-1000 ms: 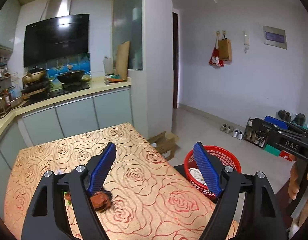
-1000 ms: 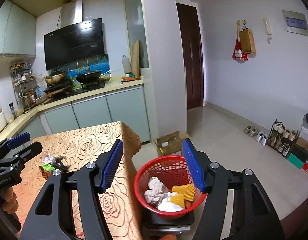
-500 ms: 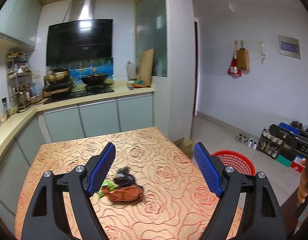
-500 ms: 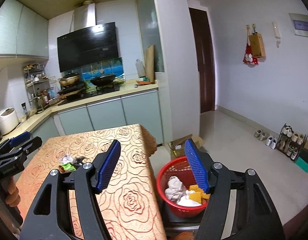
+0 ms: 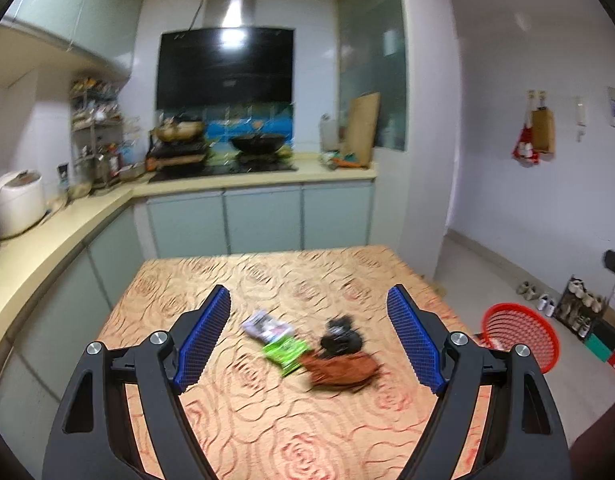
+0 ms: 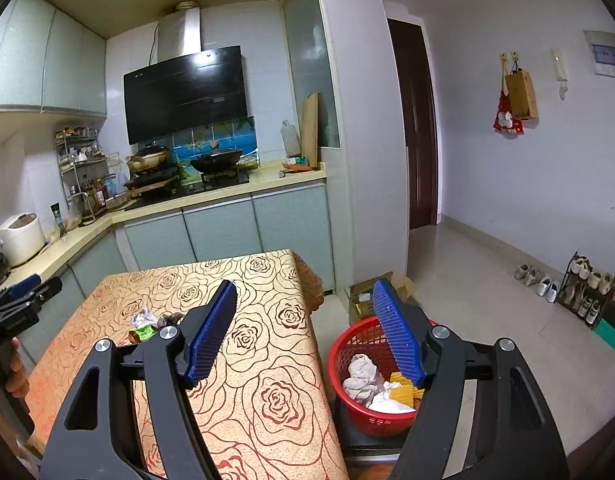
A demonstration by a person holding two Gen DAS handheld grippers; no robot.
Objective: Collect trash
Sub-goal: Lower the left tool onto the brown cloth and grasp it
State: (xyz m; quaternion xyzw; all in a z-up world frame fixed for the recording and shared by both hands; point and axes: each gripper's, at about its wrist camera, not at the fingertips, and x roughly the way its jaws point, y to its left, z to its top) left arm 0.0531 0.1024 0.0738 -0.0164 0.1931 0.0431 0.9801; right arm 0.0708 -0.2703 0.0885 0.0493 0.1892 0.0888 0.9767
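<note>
A small trash pile lies mid-table on the rose-patterned cloth [image 5: 307, 432]: a white wrapper [image 5: 265, 326], a green wrapper [image 5: 286, 353], a black crumpled lump [image 5: 341, 338] and a brown scrap [image 5: 341, 369]. My left gripper [image 5: 309, 304] is open and points at the pile from short of it, holding nothing. A red basket [image 6: 347, 348] stands on a low stand right of the table, with white paper wads and yellow pieces inside. Above the table edge and the basket, my right gripper [image 6: 305, 292] has its jaws opening with nothing between them. The pile [image 6: 147, 326] shows at left there.
A person's hand [image 6: 17, 374] holds the left gripper's handle at the far left. A cardboard box [image 6: 365, 298] sits on the floor behind the basket. A shoe rack [image 6: 587, 292] stands by the right wall. Kitchen counters [image 6: 227, 196] with a stove run behind the table.
The left gripper swung left, away from the basket, and now faces the trash pile squarely. The right gripper shifted slightly, and its jaws spread a little wider.
</note>
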